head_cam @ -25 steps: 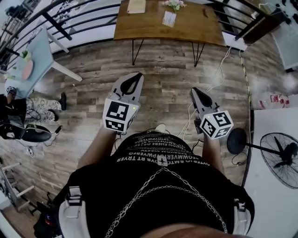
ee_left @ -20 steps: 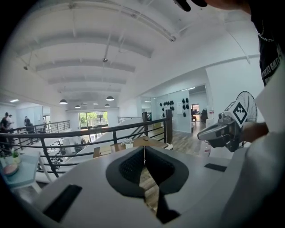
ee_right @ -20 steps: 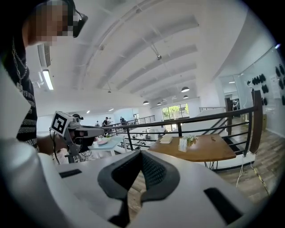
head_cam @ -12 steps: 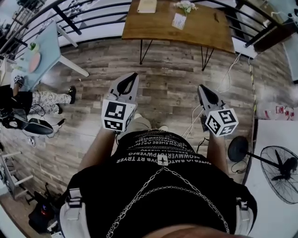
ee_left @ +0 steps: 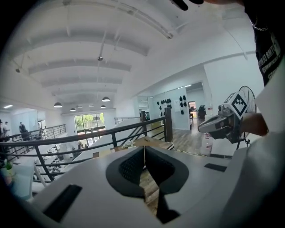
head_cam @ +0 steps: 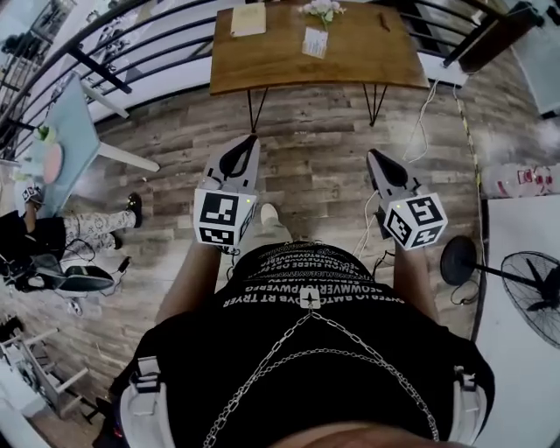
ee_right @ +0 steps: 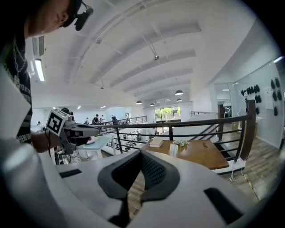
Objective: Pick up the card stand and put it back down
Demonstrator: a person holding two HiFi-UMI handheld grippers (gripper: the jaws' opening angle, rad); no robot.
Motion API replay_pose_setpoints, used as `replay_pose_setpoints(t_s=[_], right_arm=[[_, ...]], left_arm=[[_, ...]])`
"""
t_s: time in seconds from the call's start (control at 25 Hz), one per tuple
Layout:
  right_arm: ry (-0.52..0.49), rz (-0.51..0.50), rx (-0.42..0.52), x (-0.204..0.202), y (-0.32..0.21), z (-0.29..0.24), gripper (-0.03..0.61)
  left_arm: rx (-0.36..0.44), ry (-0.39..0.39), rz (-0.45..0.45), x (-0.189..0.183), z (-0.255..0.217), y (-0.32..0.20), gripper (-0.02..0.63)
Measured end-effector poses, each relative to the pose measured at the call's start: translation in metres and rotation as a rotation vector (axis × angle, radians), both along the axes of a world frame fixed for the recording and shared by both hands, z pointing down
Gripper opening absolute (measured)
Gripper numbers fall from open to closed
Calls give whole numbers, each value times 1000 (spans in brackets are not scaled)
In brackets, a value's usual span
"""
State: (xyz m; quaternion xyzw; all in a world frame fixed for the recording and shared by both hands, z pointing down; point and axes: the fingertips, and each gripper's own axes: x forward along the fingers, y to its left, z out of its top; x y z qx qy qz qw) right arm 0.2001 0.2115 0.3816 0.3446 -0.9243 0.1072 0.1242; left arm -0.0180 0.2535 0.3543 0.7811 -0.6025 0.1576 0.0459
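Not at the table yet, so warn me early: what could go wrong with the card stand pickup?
Both the left tool and right tool are shut and empty; reaching the white card stand like that could knock it over.
The small flower bunch stands close by it on the brown wooden table; a wide approach may topple it.
A white cable trails over the floor on the right: a trip risk.

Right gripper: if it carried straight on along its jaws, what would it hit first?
The shut right gripper aims slightly down over grey-brown wood-plank floor toward the brown wooden table on hairpin legs; floor probably first, depth unclear.
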Motion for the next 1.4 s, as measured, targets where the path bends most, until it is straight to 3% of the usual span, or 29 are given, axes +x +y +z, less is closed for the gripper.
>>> replay_pose_setpoints(t_s=[0.52, 1.4], right_arm=[[3, 49, -19, -37, -58, 5, 15], [44, 117, -33, -86, -81, 0, 15]], left_arm=[[-19, 20, 60, -37, 12, -77, 29], [-32, 56, 148, -81, 17, -125, 29]])
